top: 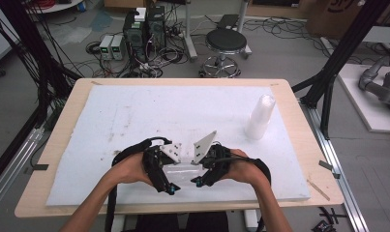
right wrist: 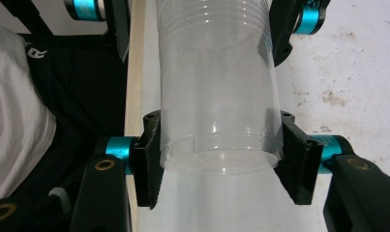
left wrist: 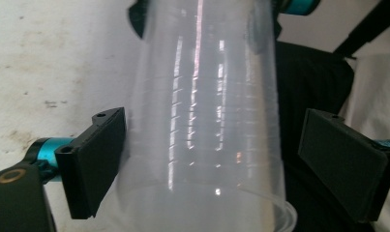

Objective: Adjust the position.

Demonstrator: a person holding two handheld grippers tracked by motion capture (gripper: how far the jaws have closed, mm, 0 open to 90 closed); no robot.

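A clear plastic cup (top: 182, 169) lies level between my two grippers, just above the near part of the white sheet (top: 134, 116). My right gripper (right wrist: 221, 159) is shut on the cup (right wrist: 214, 96) near its base, with both black pads pressed on its sides. My left gripper (left wrist: 219, 159) stands open around the cup's (left wrist: 202, 121) wider rim end. Its left pad (left wrist: 93, 164) is at the wall, and its right pad (left wrist: 345, 162) is well off it. In the high view the left gripper (top: 169, 170) and right gripper (top: 198, 170) face each other, each held by a hand.
A stack of clear cups (top: 260, 116) stands upside down at the sheet's back right. The wooden table (top: 299, 121) frames the sheet on all sides. A stool (top: 225, 43), computer boxes (top: 144, 31) and cables lie on the floor beyond the table.
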